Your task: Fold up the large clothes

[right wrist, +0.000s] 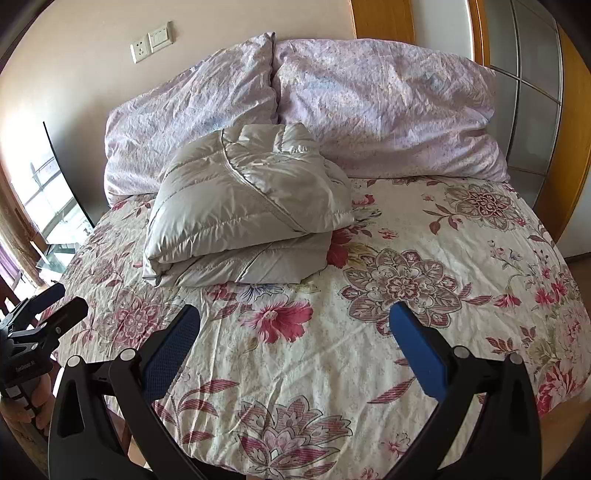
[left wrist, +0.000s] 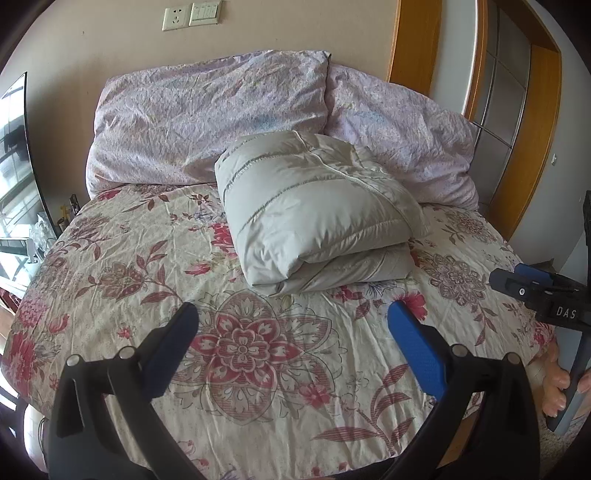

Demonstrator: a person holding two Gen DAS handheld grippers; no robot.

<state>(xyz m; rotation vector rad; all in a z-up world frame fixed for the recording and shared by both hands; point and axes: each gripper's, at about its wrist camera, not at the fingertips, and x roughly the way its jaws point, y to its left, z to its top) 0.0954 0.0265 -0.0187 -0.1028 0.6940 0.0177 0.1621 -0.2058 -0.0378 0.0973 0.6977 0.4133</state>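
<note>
A grey puffer jacket (left wrist: 314, 210) lies folded into a thick bundle on the floral bed cover (left wrist: 110, 266), just in front of the pillows. It also shows in the right wrist view (right wrist: 243, 206). My left gripper (left wrist: 293, 314) is open and empty, held above the cover short of the jacket. My right gripper (right wrist: 295, 314) is open and empty too, to the right of the jacket and nearer the bed's front. The right gripper also shows in the left wrist view (left wrist: 517, 278), the left gripper in the right wrist view (right wrist: 61, 301).
Two lilac pillows (left wrist: 207, 118) (right wrist: 388, 107) lean on the wall at the bed's head. A wooden-framed wardrobe (right wrist: 535, 92) stands to the right, a glass table (left wrist: 14, 236) to the left. Wall sockets (left wrist: 192, 14) sit above the bed.
</note>
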